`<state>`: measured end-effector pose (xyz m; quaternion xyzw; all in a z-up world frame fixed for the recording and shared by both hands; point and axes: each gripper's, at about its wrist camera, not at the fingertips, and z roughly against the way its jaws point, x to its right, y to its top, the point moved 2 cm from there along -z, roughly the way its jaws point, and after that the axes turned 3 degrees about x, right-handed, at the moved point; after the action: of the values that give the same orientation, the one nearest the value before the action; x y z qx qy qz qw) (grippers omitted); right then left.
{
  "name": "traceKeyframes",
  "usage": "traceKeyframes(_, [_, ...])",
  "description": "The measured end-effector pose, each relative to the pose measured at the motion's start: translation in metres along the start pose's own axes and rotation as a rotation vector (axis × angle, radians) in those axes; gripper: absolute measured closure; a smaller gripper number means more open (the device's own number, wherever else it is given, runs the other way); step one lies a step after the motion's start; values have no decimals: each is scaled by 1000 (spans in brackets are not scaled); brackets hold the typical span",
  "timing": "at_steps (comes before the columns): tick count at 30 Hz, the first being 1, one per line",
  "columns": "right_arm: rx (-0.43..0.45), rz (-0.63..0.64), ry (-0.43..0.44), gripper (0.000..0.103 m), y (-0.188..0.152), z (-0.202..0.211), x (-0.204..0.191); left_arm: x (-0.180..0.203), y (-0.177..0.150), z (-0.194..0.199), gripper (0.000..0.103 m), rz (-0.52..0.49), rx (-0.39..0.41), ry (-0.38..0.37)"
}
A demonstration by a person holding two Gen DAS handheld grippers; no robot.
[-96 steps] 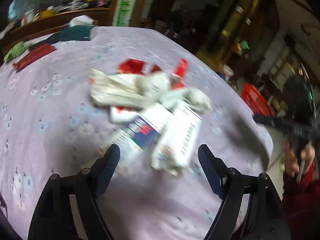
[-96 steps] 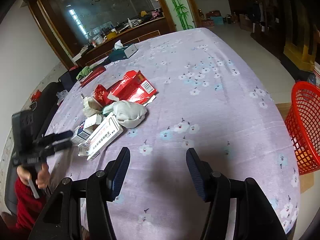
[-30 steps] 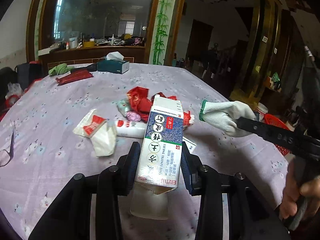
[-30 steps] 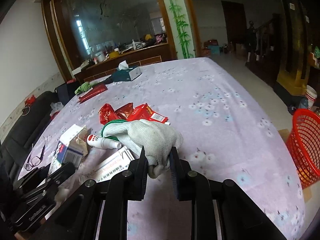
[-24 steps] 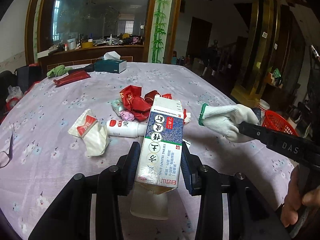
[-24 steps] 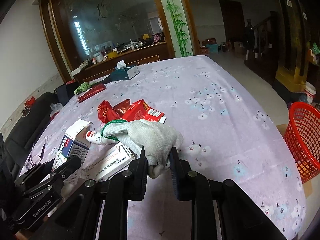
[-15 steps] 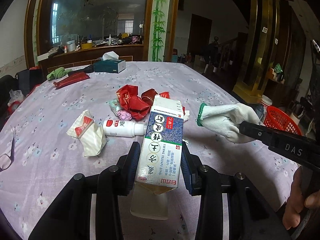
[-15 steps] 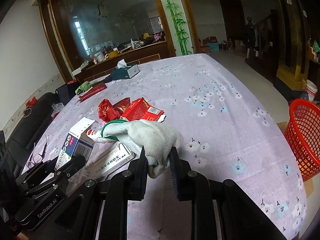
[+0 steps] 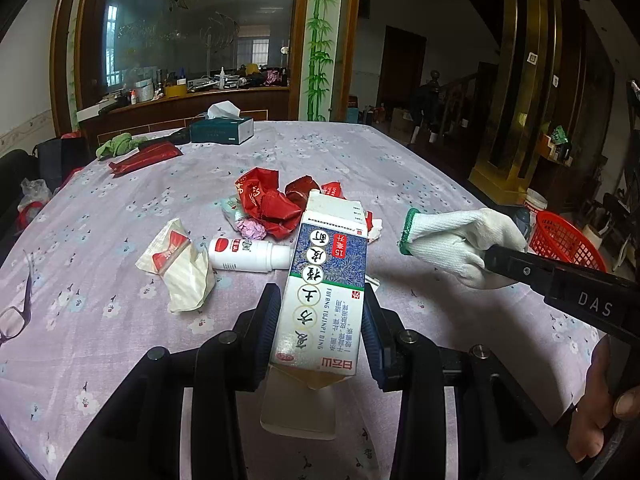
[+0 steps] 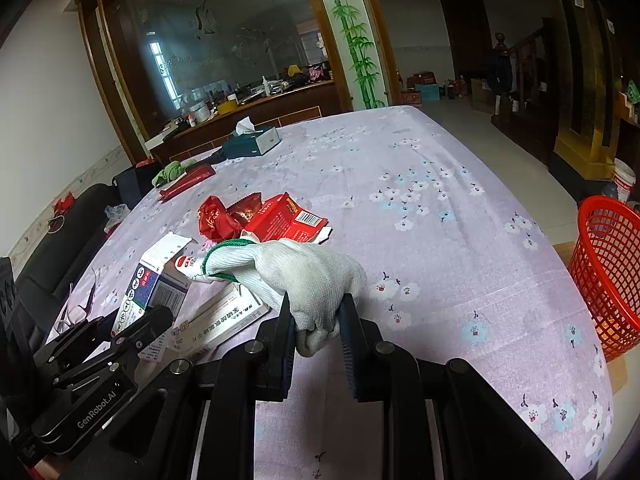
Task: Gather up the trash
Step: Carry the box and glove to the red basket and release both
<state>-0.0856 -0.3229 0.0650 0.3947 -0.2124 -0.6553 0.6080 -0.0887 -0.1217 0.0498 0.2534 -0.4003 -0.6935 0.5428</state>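
My left gripper (image 9: 320, 312) is shut on a blue-and-white medicine box (image 9: 326, 280), held above the purple flowered tablecloth (image 9: 120, 200); that box (image 10: 150, 280) also shows in the right wrist view. My right gripper (image 10: 316, 316) is shut on a white knit glove (image 10: 296, 272) with a green cuff; the glove (image 9: 452, 240) hangs at the right of the left wrist view. On the cloth lie red wrappers (image 9: 268, 200), a white bottle (image 9: 248, 254), a crumpled tissue packet (image 9: 176, 264), a red carton (image 10: 280, 220) and a long white box (image 10: 220, 320).
A red mesh basket (image 10: 608, 272) stands on the floor off the table's right edge. A teal tissue box (image 9: 222, 128), a green cloth (image 9: 116, 146) and a red packet (image 9: 144, 158) sit at the far end. Eyeglasses (image 9: 16, 312) lie at the left edge.
Since 3.2 s ago both grippers went from open to shut: left took the medicine box, right took the glove. Over the last second both hold steady, drifting slightly back from the pile.
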Motion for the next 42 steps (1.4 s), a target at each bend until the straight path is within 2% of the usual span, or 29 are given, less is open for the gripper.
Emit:
traceKeyframes(14, [-2,-5,2,81,0,1,0,1,1,0,65,-2,3,-3])
traceKeyframes(21, [16,-52,-1,81,5,11,18,9,9,1,65,-17,-1,-35])
traceKeyframes(26, [67,-126,-40,81,16,36,52,34,24,-4,65,-42,-8,-117])
traceKeyframes(31, [147,-225,-140,81,24,77,110,78,41,-9,65,-78,-22,-251])
traceKeyframes(35, [198,-326,-248,81,23,110,168,127,53,-14,65,-111,-45,-372])
traceKeyframes(38, [217,-395,-294,81,23,127,205,175,61,-20,65,-141,-70,-472])
traceKeyframes(42, [232,-454,-341,81,23,142,245,233,69,-28,65,-189,-80,-548])
